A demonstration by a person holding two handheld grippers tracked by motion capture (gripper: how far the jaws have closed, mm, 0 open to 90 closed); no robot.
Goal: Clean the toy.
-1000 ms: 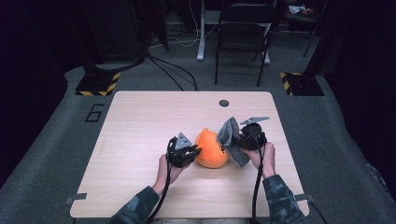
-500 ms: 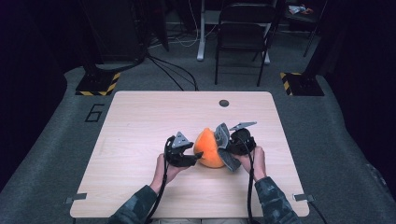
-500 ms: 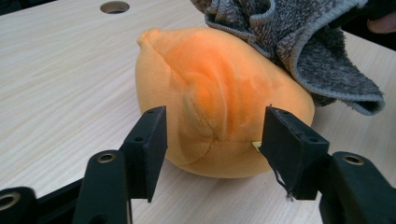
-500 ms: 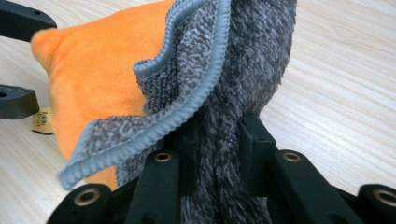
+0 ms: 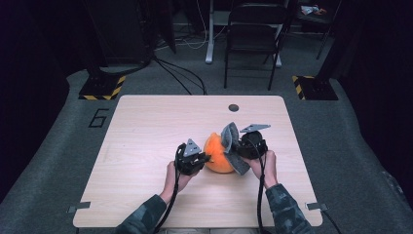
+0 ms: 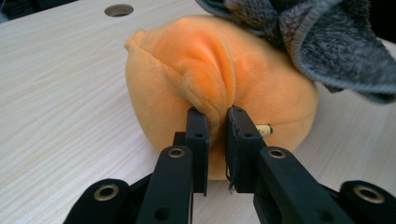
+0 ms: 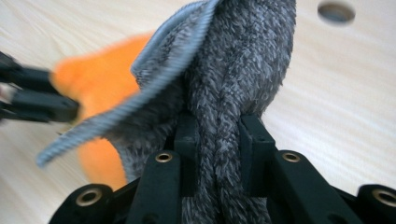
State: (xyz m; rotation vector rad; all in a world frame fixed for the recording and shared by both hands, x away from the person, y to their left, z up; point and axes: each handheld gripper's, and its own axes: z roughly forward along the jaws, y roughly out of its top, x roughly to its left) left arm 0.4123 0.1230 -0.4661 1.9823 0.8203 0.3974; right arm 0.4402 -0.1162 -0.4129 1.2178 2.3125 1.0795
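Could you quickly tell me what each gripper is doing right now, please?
Left gripper: shut, pinching a fold of the orange plush toy.
Right gripper: shut on the grey cloth.

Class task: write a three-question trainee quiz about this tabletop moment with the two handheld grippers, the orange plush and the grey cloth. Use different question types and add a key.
1. True or false: the left gripper pinches a fold of the orange plush.
2. What does the right gripper grip? A) cable B) grey cloth C) nothing
3. Fill in: the plush rests on the wooden ____.

Key: 1 true; 2 B; 3 table.
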